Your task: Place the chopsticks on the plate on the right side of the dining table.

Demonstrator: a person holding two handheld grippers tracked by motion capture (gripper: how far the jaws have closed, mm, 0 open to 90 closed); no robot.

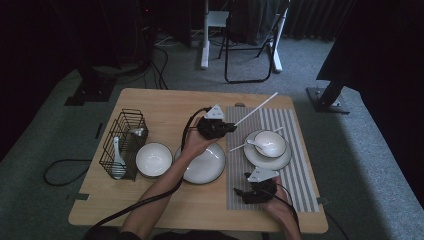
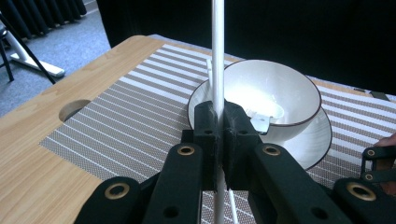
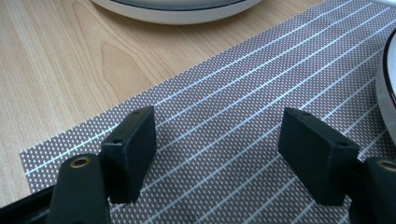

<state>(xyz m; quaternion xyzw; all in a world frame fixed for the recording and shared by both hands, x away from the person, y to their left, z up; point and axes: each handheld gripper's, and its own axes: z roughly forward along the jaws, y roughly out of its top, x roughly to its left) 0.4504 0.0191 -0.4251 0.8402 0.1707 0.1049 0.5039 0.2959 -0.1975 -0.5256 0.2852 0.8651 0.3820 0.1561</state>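
My left gripper [image 1: 232, 126] is shut on a long white chopstick [image 1: 256, 108], which points up and away toward the table's far right. In the left gripper view the chopstick [image 2: 217, 46] rises straight out of the closed jaws of this gripper [image 2: 218, 126]. Just beyond stands a white bowl [image 2: 280, 88] on a saucer [image 2: 317, 140], with a white spoon [image 2: 268, 114] inside. A second chopstick [image 1: 240, 146] lies on the striped placemat [image 1: 295, 175] against the saucer. My right gripper [image 1: 239, 192] rests open low over the mat's front left corner [image 3: 224, 93], nothing between its jaws [image 3: 219, 144].
A large white plate [image 1: 204, 164] and a smaller bowl [image 1: 153, 160] sit left of the mat. A black wire basket [image 1: 122, 145] holding a spoon [image 1: 117, 159] stands at the left edge. A round hole [image 2: 74, 108] is cut in the tabletop beyond the mat.
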